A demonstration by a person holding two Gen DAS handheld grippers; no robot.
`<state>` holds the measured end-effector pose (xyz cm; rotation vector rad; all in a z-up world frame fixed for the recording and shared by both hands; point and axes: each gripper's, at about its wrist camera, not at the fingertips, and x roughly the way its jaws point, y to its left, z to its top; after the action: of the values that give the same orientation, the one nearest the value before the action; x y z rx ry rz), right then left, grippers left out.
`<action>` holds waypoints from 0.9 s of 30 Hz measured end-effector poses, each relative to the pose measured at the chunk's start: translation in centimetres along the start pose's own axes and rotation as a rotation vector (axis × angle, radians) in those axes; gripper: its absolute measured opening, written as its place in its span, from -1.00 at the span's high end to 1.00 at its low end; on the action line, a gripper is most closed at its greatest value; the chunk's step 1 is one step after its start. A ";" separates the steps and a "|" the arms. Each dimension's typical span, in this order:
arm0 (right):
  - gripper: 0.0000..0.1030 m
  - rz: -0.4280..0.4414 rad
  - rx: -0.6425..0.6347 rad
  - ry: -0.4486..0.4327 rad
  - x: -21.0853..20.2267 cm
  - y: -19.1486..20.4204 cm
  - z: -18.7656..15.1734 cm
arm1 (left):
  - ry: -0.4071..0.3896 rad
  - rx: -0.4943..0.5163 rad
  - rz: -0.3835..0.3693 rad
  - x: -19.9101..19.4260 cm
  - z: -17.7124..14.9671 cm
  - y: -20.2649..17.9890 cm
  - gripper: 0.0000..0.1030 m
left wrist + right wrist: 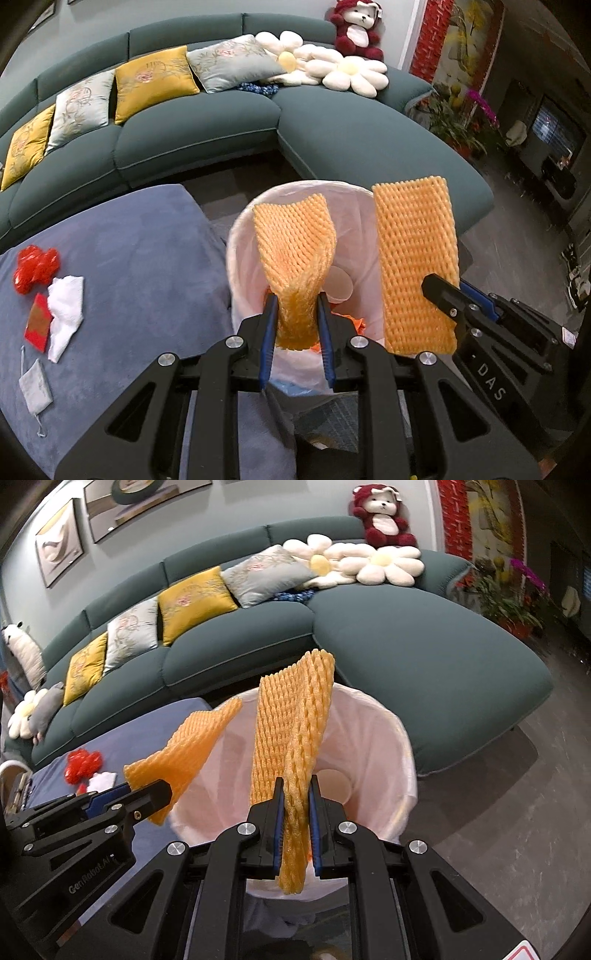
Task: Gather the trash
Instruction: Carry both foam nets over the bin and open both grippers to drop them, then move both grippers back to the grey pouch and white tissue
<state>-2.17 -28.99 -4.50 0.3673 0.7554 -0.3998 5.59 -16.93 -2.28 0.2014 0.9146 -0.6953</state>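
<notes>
My left gripper (295,306) is shut on an orange foam net sleeve (295,243) and holds it over the white-lined trash bin (236,236). My right gripper (296,786) is shut on a second orange foam net sleeve (291,716) above the same bin (384,738). Each gripper shows in the other view, the right one (454,295) with its sleeve (417,258), the left one (147,794) with its sleeve (188,746). The bin holds a paper cup (332,781) and orange scraps (354,321).
A blue cloth-covered table (140,236) left of the bin carries a red plastic bag (35,267), a white tissue (64,314), a red card (37,325) and a small grey pouch (35,387). A green sofa (207,133) with cushions stands behind.
</notes>
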 end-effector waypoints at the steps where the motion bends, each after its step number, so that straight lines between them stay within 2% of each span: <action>1: 0.78 -0.005 0.007 0.002 0.3 -0.1 0.1 | 0.004 -0.001 -0.005 0.3 0.2 -0.1 0.58; 4: 0.77 -0.008 0.014 0.008 1.2 -0.6 0.3 | 0.020 -0.009 -0.016 1.3 0.7 -0.2 0.55; 5: 0.73 -0.010 0.015 0.009 1.5 -0.7 0.5 | 0.023 -0.013 -0.014 1.6 0.9 -0.2 0.47; 6: 0.68 -0.011 0.016 0.009 1.6 -0.7 0.5 | 0.025 -0.022 -0.004 1.7 1.0 0.0 0.19; 7: 0.67 -0.016 0.018 0.004 1.8 -0.7 0.7 | 0.025 -0.035 0.007 1.8 1.2 0.2 0.02; 8: 0.54 -0.022 0.022 -0.002 2.0 -0.6 0.8 | 0.018 -0.057 0.021 1.8 1.3 0.6 -0.24; 9: 0.39 -0.023 0.027 -0.008 1.9 -0.6 0.9 | 0.000 -0.085 0.029 1.5 1.4 0.9 -0.30; 11: 0.24 -0.026 0.036 -0.025 1.8 -0.5 1.1 | -0.007 -0.117 0.037 1.4 1.5 1.6 -0.32; 19: 0.13 0.002 0.029 -0.056 0.7 1.3 1.8 | -0.012 -0.173 0.084 0.1 1.1 4.9 -0.34; 27: 0.12 0.060 -0.047 -0.045 0.2 6.6 1.2 | -0.027 -0.286 0.159 -2.5 -1.3 11.3 -0.43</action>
<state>1.77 -23.89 -2.73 0.3354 0.7070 -0.3321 10.85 -6.52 -2.47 0.0104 0.9502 -0.4133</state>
